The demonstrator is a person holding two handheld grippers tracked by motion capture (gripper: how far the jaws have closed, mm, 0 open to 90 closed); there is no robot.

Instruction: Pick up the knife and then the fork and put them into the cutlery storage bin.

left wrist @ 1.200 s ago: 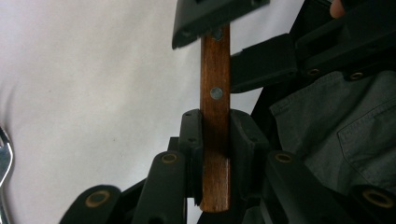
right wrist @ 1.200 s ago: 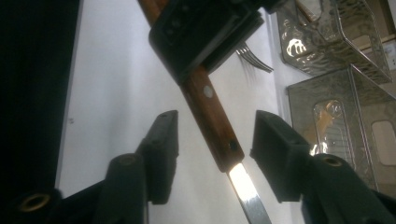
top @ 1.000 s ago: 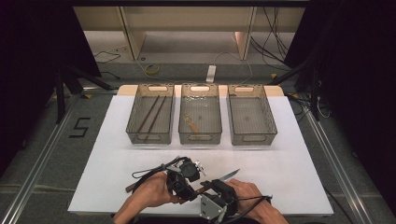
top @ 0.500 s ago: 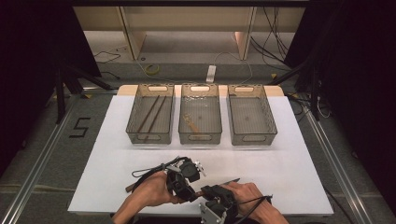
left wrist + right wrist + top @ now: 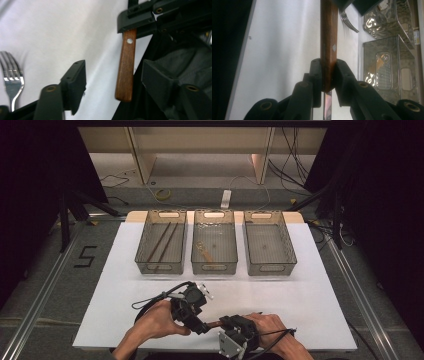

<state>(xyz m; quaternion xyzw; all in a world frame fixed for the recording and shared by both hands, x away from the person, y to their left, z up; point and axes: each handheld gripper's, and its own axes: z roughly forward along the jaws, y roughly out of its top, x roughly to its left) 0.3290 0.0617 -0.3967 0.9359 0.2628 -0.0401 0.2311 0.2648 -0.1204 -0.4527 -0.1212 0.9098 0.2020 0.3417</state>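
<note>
1. I see three clear mesh-bottomed bins in a row at the far side of the white table (image 5: 320, 285). The left bin (image 5: 161, 247) holds two long dark sticks lying side by side, slightly slanted.
2. The middle bin (image 5: 214, 247) holds a pale, brownish utensil near its centre; I cannot make out what kind.
3. The right bin (image 5: 267, 247) has a small dark speck on its floor, too small to identify.
4. My left gripper (image 5: 112, 77) sits near the table's front edge with its jaws spread wide apart, holding nothing. The free end of the knife's wooden handle (image 5: 126, 67) lies between those jaws, closer to the right-hand one; I cannot tell whether it touches.
5. A fork (image 5: 11, 75) lies on the table just beside the left gripper; its tines show at the left gripper view's edge and its handle is cut off.
6. My right gripper (image 5: 327, 75) is clamped on the knife (image 5: 328, 37), jaws pressed against both sides of the handle near the blade end. A sliver of blade shows below the jaws; the rest is hidden.
7. From above, the knife handle bridges the two grippers, and the blade is lost under the right gripper and hand (image 5: 272, 330).
</note>
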